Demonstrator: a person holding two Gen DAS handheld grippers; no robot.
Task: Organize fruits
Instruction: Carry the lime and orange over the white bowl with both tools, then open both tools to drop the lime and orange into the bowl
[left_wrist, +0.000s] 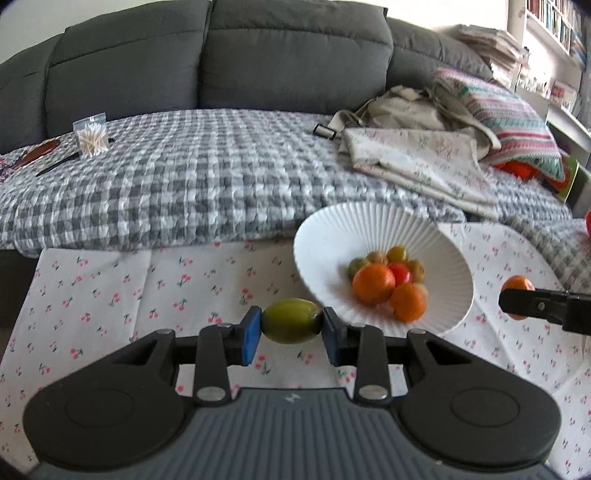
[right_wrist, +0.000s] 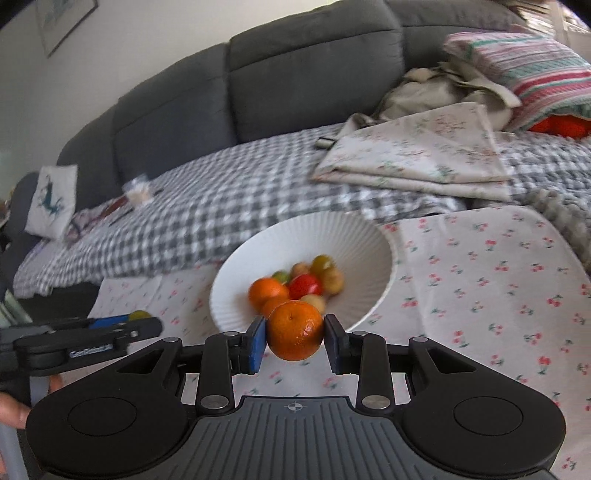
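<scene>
Cotton-look white cloth (left_wrist: 110, 288), printed with small red cherries, is spread over the working surface and is seen in both wrist views. Behind it a grey-and-white checked blanket (left_wrist: 192, 173) is laid over the seat of a dark grey sofa (left_wrist: 221, 51).

At far left on the blanket a clear packet of cotton swabs (left_wrist: 91, 137) is lodged, with a reddish-brown item beside it that cannot be identified. In the right wrist view a white cushion with a blue figure (right_wrist: 51, 201) is propped at the sofa's left end, and a framed picture (right_wrist: 62, 22) is hung on the pale wall above.

Left gripper (left_wrist: 291, 326): closed on a green oval fruit (left_wrist: 291, 321), which is pinched between the blue pads above the cloth, just left of the bowl.

White ribbed bowl (left_wrist: 369, 229): set on the cloth near the blanket's edge. Two oranges, a red fruit and several small yellow-green fruits (left_wrist: 384, 280) are piled in its centre.

Right gripper (right_wrist: 294, 332): closed on an orange (right_wrist: 295, 328), which is held clear of the cloth in front of the bowl's near rim.

At right on the sofa folded floral fabric (left_wrist: 413, 162), a beige garment (left_wrist: 399, 107) and a striped knitted cushion (left_wrist: 517, 122) are heaped. White shelving (left_wrist: 554, 26) is visible in the far right corner.
</scene>
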